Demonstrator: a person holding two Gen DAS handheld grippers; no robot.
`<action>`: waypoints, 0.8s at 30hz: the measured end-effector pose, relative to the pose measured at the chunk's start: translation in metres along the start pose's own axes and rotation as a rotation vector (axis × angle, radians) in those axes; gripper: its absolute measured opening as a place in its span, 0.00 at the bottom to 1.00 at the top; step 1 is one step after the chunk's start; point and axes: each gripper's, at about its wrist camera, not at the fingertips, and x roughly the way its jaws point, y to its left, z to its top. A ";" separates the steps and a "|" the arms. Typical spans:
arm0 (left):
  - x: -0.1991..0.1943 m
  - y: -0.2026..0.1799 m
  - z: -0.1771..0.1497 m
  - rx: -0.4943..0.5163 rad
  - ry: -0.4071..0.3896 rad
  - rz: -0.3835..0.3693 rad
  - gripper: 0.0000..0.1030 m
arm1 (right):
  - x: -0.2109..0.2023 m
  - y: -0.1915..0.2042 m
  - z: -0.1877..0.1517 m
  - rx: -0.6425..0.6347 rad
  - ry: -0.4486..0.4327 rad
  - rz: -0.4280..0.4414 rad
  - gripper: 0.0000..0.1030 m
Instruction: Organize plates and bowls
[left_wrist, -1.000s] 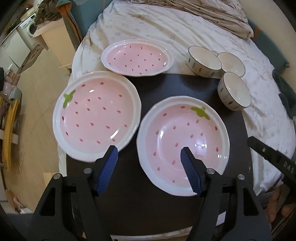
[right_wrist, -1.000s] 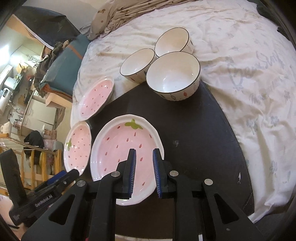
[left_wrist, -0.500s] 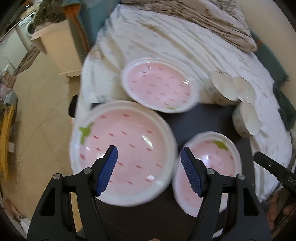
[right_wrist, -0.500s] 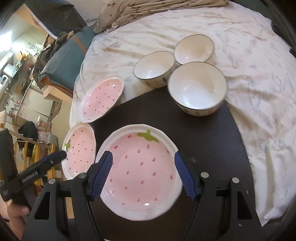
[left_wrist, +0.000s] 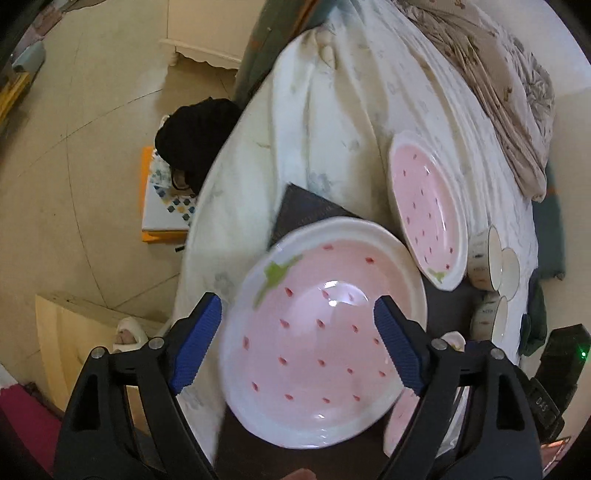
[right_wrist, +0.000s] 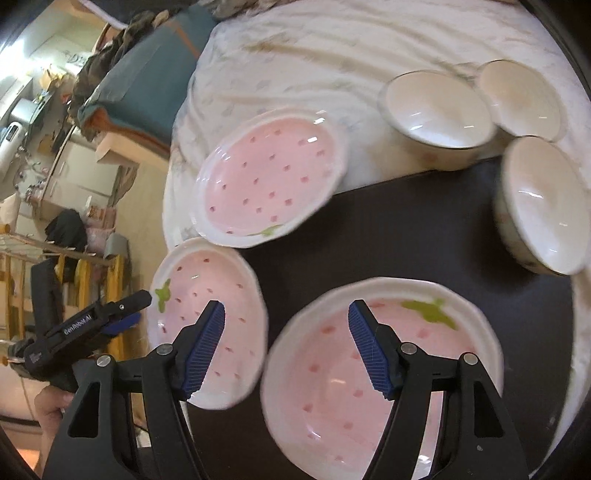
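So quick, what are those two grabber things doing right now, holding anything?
Left gripper: open, just widened, holding nothing, over a pink plate.
Right gripper: open, holding nothing.

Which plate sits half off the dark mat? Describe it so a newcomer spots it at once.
Start at the dark mat spread on the white bedsheet. Three pink strawberry plates lie along its left side; take the farthest plate, next to the white bowls. Unlike the two plates lying nearer, it straddles the mat's far edge and rests mostly on the sheet.

Three strawberry plates (right_wrist: 271, 177), three bowls (right_wrist: 437, 110)
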 end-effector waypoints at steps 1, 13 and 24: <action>0.000 0.004 0.001 -0.003 -0.002 0.000 0.80 | 0.008 0.004 0.002 -0.003 0.014 0.024 0.70; 0.018 0.030 -0.009 -0.070 0.129 -0.035 0.28 | 0.062 0.015 0.009 -0.028 0.127 0.064 0.55; 0.025 0.033 -0.019 -0.023 0.150 0.029 0.18 | 0.095 0.029 0.000 -0.096 0.216 0.017 0.30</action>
